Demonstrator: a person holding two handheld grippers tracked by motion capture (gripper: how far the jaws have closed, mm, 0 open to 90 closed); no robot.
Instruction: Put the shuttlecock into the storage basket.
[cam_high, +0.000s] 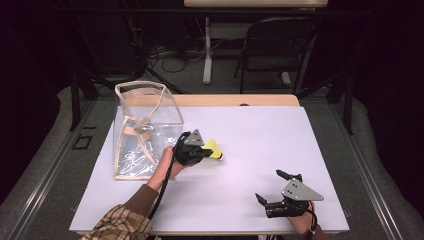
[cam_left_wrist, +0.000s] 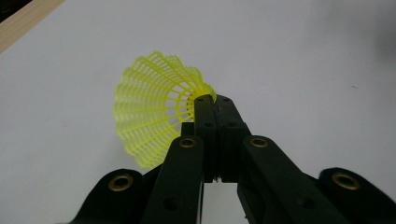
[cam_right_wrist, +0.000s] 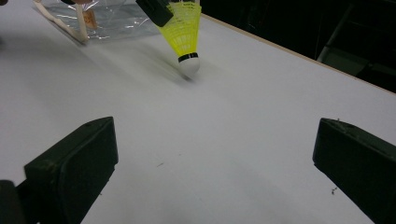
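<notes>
A yellow mesh shuttlecock (cam_high: 214, 148) with a white cork tip is near the middle of the white table (cam_high: 260, 135). My left gripper (cam_high: 206, 150) is shut on the rim of its skirt. In the left gripper view the two jaws meet on the edge of the yellow skirt (cam_left_wrist: 149, 107), with the left gripper (cam_left_wrist: 214, 100) pinching it. The right gripper view shows the shuttlecock (cam_right_wrist: 184, 35) hanging cork down, at or just above the table. My right gripper (cam_high: 270, 186) stands open near the front right edge, with nothing between its jaws (cam_right_wrist: 210, 154).
A clear plastic bag (cam_high: 145, 127) with cream trim stands open-topped on the left of the table, just beside my left hand; it also shows as the clear bag (cam_right_wrist: 100, 18). Behind the table are a dark folding chair (cam_high: 277, 45) and cables on the floor.
</notes>
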